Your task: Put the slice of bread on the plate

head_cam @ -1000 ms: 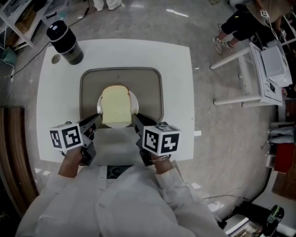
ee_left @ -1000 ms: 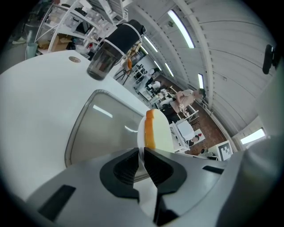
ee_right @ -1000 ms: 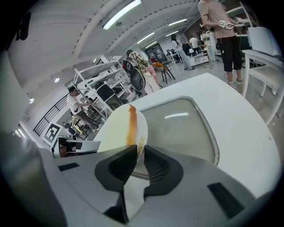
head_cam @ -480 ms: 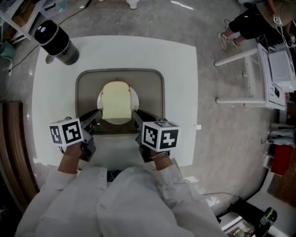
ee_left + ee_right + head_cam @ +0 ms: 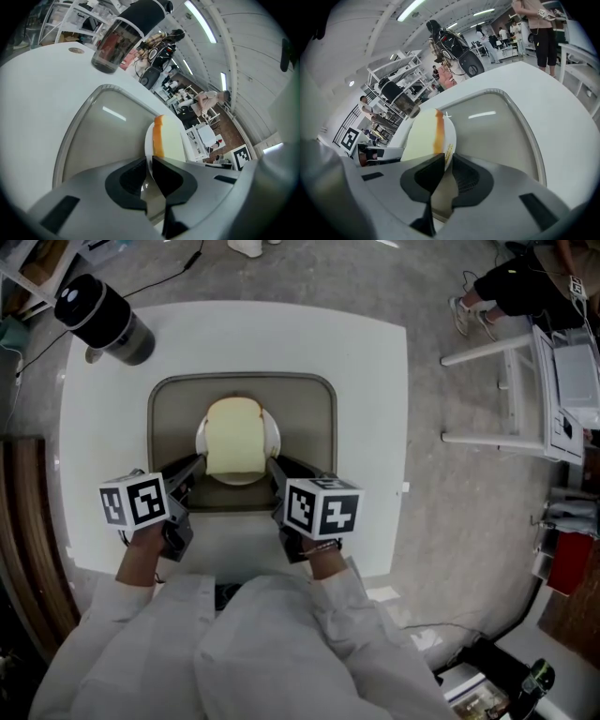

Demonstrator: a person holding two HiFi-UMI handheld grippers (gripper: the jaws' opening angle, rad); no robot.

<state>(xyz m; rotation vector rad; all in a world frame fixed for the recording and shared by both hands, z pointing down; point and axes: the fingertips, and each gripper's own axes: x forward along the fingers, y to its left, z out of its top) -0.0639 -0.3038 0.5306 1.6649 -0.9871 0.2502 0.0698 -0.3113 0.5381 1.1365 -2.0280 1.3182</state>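
Pinching the near rim of the white plate [image 5: 273, 432] from two sides: left gripper [image 5: 194, 468] with jaws pressed nearly together on the left part of the rim, right gripper [image 5: 274, 468] clamped in the same way on the right part. Carrying one slice of bread [image 5: 234, 434], laid flat, pale face upward, brown crust around the edge, covering most of the plate. Placed over the middle of a grey tray [image 5: 305, 427] with rounded corners and a raised border; not possible to tell whether lifted or resting on it.

Set on a white square table [image 5: 366, 381]. Bearing at its far left corner, well apart from the tray, a dark tumbler [image 5: 101, 320] with a black lid, and just beside it a small round disc [image 5: 91, 354]. Around the table, grey speckled floor [image 5: 422, 521]; to the right, a white frame [image 5: 487, 345] and the legs of a seated person [image 5: 516, 282]. Farther back in the gripper views: white shelves [image 5: 393, 70], long ceiling lamps [image 5: 201, 21], some people standing [image 5: 539, 28].
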